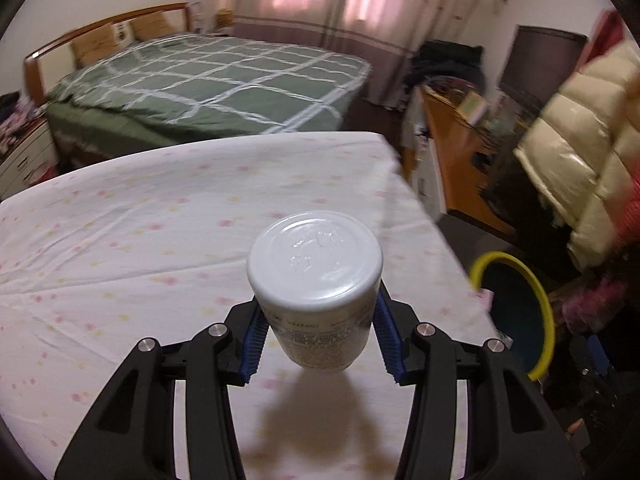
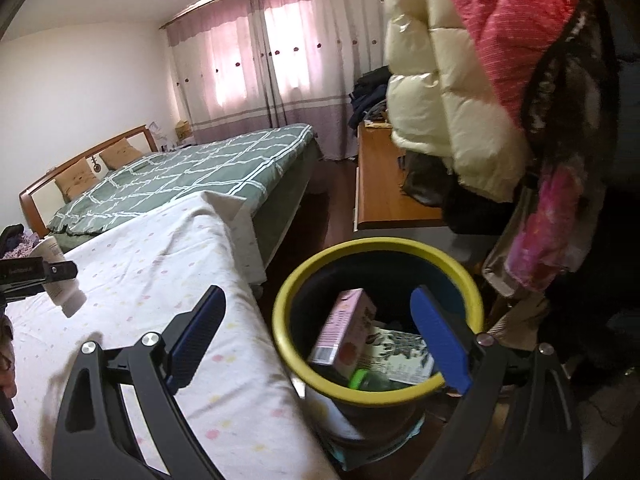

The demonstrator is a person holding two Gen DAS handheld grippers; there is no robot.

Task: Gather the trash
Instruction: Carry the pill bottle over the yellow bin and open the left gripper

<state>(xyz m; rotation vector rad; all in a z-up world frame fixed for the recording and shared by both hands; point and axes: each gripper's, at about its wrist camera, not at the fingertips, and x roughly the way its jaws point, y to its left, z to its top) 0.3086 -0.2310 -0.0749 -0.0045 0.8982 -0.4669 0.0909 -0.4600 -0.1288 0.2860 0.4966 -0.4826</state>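
Cloth-covered table point(image 1: 160, 240): white w/ pastel dots, fills the left wrist view; work surface.
Bin point(image 2: 378, 320): yellow rim, on the floor at 3 o'clock of the table, so trash drops straight in; holds a pink carton point(image 2: 346, 332) & wrappers.
Left gripper point(image 1: 319, 332): clamped on a white bottle point(image 1: 316, 292), lifted clear of the cloth, likely bin-bound.
Right gripper point(image 2: 316, 340): jaws wide apart, empty, over the bin.
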